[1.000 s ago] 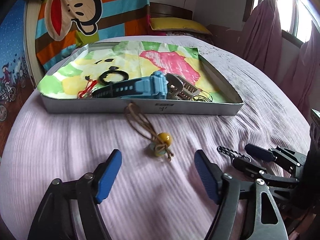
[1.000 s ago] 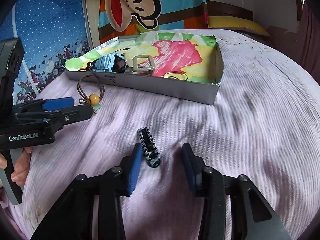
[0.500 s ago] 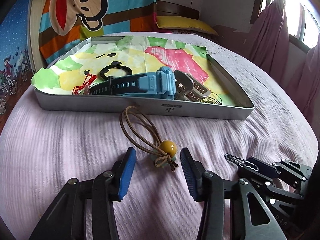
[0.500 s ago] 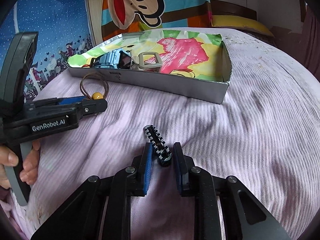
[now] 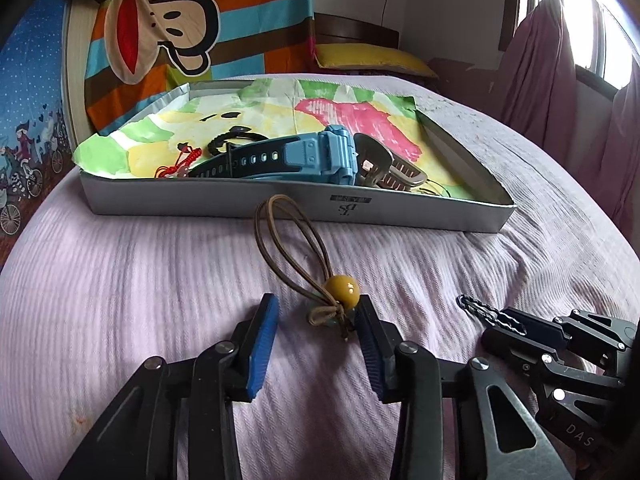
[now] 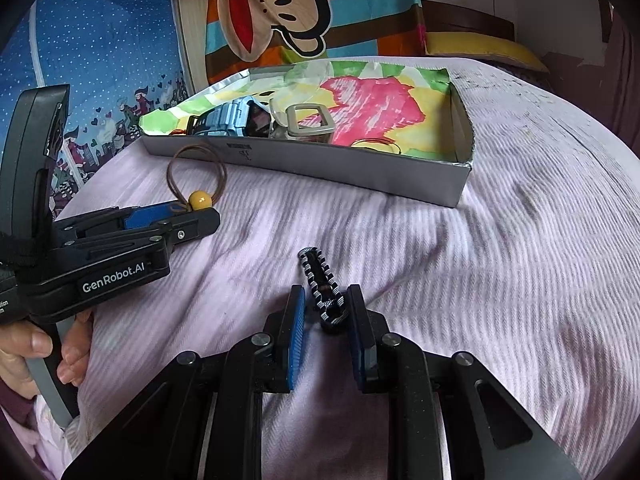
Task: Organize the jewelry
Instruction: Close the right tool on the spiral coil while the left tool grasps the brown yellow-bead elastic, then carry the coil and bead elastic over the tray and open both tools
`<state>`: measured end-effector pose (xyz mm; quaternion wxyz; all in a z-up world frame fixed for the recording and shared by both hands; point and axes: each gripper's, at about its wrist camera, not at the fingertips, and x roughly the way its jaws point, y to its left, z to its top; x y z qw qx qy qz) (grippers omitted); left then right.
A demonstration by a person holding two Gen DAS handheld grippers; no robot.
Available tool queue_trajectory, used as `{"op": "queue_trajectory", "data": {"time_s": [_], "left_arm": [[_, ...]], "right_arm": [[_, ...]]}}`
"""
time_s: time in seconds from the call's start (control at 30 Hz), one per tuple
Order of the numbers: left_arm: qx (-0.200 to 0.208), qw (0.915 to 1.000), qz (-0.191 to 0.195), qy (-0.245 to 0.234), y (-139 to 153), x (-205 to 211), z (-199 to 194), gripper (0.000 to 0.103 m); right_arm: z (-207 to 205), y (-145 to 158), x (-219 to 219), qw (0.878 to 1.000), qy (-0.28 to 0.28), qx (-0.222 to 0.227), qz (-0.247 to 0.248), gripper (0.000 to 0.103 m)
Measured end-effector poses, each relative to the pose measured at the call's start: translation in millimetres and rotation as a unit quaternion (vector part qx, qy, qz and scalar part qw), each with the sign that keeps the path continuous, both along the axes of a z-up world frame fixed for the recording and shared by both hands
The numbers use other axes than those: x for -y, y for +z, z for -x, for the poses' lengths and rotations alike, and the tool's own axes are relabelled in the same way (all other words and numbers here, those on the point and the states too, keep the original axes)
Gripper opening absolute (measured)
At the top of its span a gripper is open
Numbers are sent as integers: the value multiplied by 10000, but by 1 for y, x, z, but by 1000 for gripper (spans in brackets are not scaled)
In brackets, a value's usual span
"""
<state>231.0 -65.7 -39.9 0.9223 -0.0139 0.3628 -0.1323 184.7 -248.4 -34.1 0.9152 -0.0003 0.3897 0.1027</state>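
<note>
L gripper (image 5: 316, 316) jaws apart, straddling the yellow bead (image 5: 341, 289) of the brown cord loop (image 5: 286, 240) on the lilac bedspread (image 5: 120, 280); loop's long axis runs from bead away toward box (image 5: 280, 202). R gripper (image 6: 326, 312) jaws apart w/ narrow gap round near end of black braided bracelet (image 6: 322, 280), which points away, tilted left.

A bed covered with a ribbed lilac bedspread (image 5: 120, 280) carries everything. A shallow grey cardboard box (image 5: 280, 202) is set on it. A brown cord loop with a yellow bead (image 5: 341, 289) is laid just in front of the box, touching its wall; a black-and-white braided bracelet (image 6: 322, 282) is laid nearer, well apart from the box.
</note>
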Motion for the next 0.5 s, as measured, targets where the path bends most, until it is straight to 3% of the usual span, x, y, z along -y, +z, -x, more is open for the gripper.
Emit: {"op": "queue_trajectory", "data": {"time_s": [0.2,0.5], "left_arm": [[7,9999,141,46,0,-5,1,23],[98,9995,313,22,1,-9,6,23]], "right_arm": [[-1,0,0,10000,12,30,-65,14],[-1,-3,3,9996,-17,95,-247,14]]}}
